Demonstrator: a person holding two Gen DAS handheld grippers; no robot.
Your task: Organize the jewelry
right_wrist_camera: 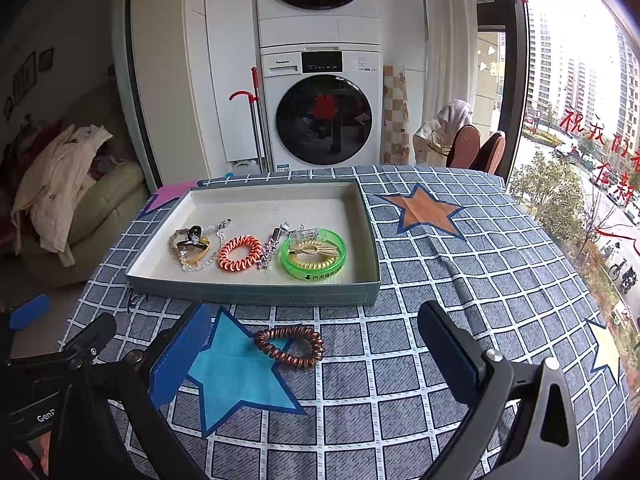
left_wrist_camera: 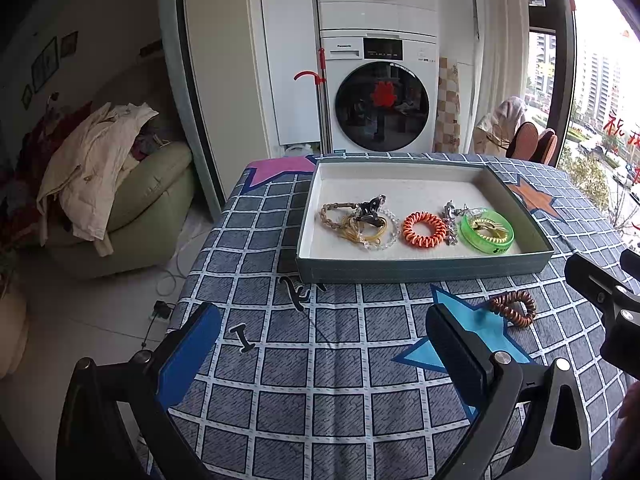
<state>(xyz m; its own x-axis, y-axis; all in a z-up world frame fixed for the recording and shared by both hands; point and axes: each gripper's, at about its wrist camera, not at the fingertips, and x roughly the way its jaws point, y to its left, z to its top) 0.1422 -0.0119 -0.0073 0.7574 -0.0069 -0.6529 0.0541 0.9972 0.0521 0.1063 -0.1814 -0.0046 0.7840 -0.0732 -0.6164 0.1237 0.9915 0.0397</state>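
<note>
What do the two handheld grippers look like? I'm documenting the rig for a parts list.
Both are matte black plastic frames with silver screws at the joints. The left gripper and the right gripper each carry two flat rectangular fingers faced with ribbed blue pads. Triangular cut-outs pierce the finger arms. White lettering, partly readable as "GenR", marks one body. No cables or sleeves show.

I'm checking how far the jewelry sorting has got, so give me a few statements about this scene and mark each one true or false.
1. The brown coil bracelet lies on the tablecloth, outside the tray. True.
2. The right gripper is shut on the brown coil bracelet. False: its jaws are open, and nothing is gripped.
3. The orange coil bracelet lies inside the tray. True.
4. The green bangle sits on the blue star. False: it is in the tray.
5. The left gripper holds a necklace. False: it is open and empty.
</note>
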